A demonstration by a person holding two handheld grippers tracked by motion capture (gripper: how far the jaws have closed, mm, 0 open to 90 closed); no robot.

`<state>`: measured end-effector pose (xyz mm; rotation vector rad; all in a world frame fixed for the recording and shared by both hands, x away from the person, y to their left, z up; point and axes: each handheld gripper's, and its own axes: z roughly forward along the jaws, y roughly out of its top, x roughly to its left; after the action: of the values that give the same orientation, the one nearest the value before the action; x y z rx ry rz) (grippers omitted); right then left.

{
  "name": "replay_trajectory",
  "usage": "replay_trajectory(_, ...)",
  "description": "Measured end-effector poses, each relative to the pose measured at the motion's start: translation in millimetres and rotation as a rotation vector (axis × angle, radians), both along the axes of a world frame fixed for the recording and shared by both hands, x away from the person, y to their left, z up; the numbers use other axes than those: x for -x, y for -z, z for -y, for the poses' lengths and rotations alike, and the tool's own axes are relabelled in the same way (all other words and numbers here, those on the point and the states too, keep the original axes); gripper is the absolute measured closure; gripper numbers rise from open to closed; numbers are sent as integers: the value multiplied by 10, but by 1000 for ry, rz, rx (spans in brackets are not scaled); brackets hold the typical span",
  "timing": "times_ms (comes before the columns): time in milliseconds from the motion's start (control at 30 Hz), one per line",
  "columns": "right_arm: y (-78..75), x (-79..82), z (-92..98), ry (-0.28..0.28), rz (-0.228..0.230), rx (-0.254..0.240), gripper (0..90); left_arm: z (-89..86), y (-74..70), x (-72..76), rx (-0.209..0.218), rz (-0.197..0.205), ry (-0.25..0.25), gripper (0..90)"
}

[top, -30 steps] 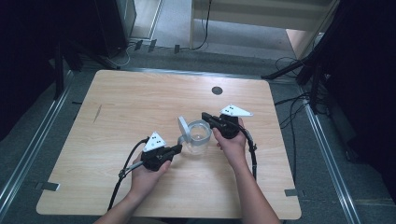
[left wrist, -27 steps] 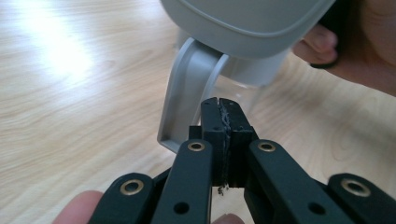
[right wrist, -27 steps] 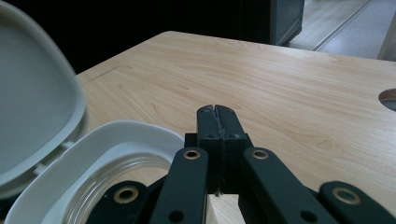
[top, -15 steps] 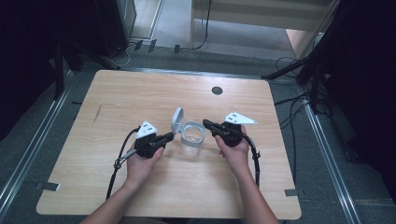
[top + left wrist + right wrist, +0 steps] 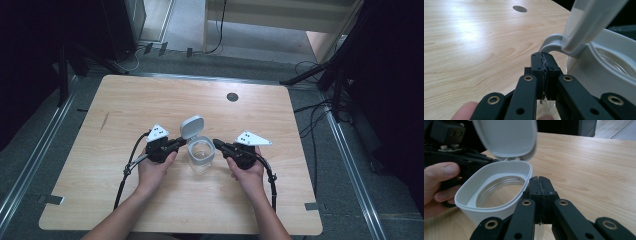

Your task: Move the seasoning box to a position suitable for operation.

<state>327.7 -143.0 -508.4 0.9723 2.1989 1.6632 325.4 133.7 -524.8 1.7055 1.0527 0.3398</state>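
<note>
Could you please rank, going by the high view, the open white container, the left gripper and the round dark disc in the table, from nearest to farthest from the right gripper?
1. The white container, just to the left of the right gripper.
2. The left gripper, on the container's far left side.
3. The dark disc, toward the table's back edge.

Right tool (image 5: 218, 144) seemingly off the container (image 5: 201, 155)

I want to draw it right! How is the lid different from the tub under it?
The lid stands tipped up and open, while the tub sits flat on the table. The lid is solid pale grey; the tub has a see-through bottom. The lid looks smaller and flatter; the tub is deeper. Both have rounded corners and join at the hinge.
</note>
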Motion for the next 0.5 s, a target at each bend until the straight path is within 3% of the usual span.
replay_trajectory(167, 10, 152, -75, 21, 38, 28, 900, 43, 10, -14, 6, 2, 8, 892)
replay_trajectory(333, 42, 298, -119, 31, 25, 7, 900, 35, 24, -8, -2, -8, 7, 883)
replay_trajectory(500, 74, 395, -130, 48, -4, -7, 900, -82, 8, 220, -27, 10, -19, 873)
